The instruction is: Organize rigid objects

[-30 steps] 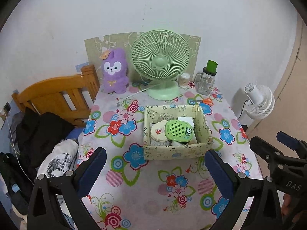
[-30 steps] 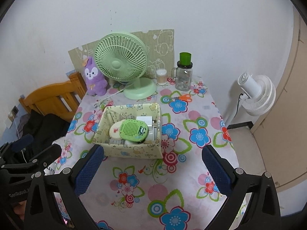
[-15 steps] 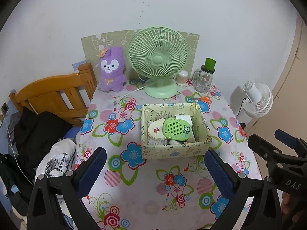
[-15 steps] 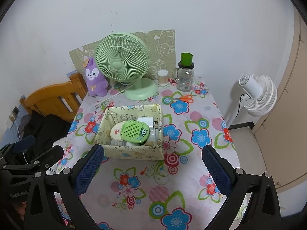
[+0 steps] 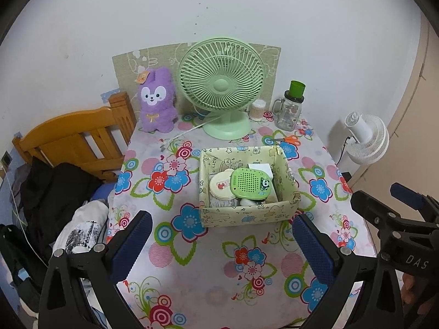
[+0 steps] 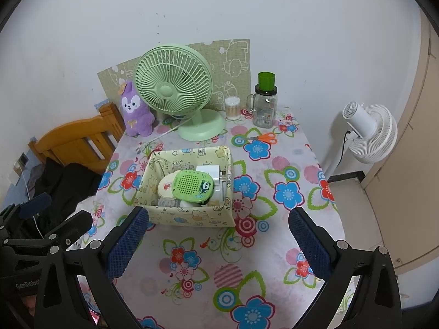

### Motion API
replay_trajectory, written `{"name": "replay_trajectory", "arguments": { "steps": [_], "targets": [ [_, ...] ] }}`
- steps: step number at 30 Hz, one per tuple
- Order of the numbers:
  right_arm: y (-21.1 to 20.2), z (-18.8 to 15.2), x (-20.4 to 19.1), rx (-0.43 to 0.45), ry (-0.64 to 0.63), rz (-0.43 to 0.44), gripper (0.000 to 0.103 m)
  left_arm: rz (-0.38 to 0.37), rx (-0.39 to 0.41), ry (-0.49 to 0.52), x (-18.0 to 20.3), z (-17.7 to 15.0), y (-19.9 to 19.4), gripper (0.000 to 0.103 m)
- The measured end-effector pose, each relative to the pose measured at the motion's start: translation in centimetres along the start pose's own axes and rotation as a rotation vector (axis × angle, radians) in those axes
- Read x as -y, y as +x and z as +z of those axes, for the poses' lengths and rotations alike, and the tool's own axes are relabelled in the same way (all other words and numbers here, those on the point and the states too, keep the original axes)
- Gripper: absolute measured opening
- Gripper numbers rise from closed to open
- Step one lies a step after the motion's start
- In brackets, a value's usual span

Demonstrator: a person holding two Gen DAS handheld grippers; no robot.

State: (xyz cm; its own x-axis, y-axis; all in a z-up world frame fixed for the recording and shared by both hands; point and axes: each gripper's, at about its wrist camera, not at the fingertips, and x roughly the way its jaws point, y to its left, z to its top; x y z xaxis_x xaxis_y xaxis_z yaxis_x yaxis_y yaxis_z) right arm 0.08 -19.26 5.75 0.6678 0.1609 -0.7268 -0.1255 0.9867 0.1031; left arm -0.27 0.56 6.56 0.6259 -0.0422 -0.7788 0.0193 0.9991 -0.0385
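A pale patterned box (image 5: 248, 215) (image 6: 192, 216) stands mid-table on the flowered cloth. Inside lie a green perforated gadget (image 5: 251, 183) (image 6: 193, 185), a round cream case (image 5: 219, 185) (image 6: 165, 186) and a white block (image 5: 260, 167) (image 6: 208, 170). My left gripper (image 5: 222, 242) hovers open above the table's near part, short of the box, nothing between its blue pads. My right gripper (image 6: 219, 242) is likewise open and empty, just in front of the box. Orange-handled scissors (image 5: 286, 139) (image 6: 260, 138) lie behind the box.
At the back stand a green desk fan (image 5: 222, 87) (image 6: 175, 90), a purple plush (image 5: 157, 101) (image 6: 135, 109), a cotton-swab tub (image 5: 257, 109) and a glass jar with green lid (image 5: 290, 107) (image 6: 264, 101). A wooden headboard (image 5: 74, 137) and dark clothes lie left, a white floor fan (image 6: 367, 134) right.
Both grippers have drawn back and up from the table, so the box and fan appear slightly smaller and farther. Nothing on the table has moved.
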Motion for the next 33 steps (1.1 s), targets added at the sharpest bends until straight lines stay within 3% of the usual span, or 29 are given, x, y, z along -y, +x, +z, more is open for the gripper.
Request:
{"name": "replay_trajectory", "arguments": {
  "steps": [33],
  "targets": [
    [-0.43,-0.01,0.19,0.008,0.007,-0.003,0.103,0.004,0.006,0.005,0.03,0.17,-0.20,0.103]
  ]
}}
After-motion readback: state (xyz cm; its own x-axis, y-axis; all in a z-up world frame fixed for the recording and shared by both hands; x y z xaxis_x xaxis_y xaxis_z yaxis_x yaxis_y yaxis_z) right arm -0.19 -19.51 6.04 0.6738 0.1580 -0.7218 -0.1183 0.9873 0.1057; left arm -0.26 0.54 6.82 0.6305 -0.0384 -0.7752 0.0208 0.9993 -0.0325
